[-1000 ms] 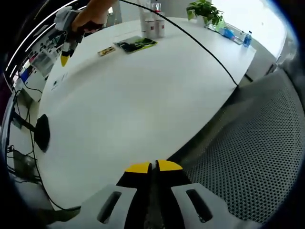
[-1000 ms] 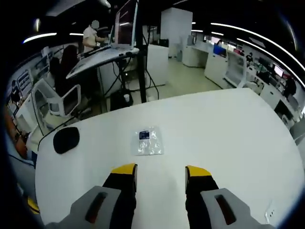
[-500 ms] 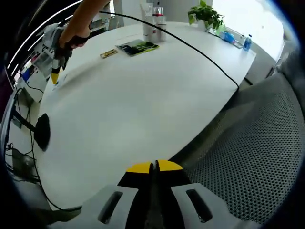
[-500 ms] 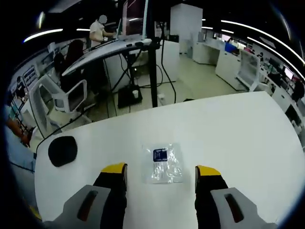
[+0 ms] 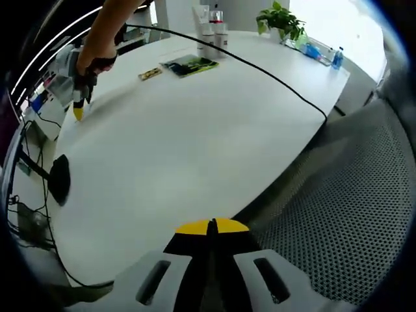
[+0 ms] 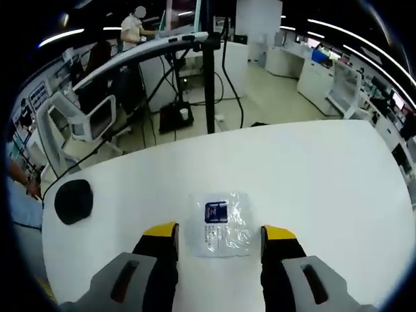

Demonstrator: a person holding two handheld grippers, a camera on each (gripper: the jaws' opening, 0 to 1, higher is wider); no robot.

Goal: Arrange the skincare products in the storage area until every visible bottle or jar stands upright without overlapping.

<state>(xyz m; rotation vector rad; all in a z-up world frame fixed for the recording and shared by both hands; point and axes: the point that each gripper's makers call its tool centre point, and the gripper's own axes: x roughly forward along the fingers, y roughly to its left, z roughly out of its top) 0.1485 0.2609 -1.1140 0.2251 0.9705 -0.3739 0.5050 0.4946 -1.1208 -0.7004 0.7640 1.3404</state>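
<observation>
Left gripper view shows the skincare bottles point(image 5: 211, 36) standing close together at the far end of the white desk point(image 5: 195, 143), next to a green-and-black flat packet point(image 5: 188, 64) and a small dark sachet point(image 5: 150, 74). A black cable point(image 5: 273, 75) crosses the desk. The left gripper point(image 5: 212, 226) has its jaws pressed together at the near edge. In the right gripper view, the right gripper point(image 6: 219, 231) is spread around a clear sachet point(image 6: 220, 223) with a blue label, near a black round pad point(image 6: 73, 201).
</observation>
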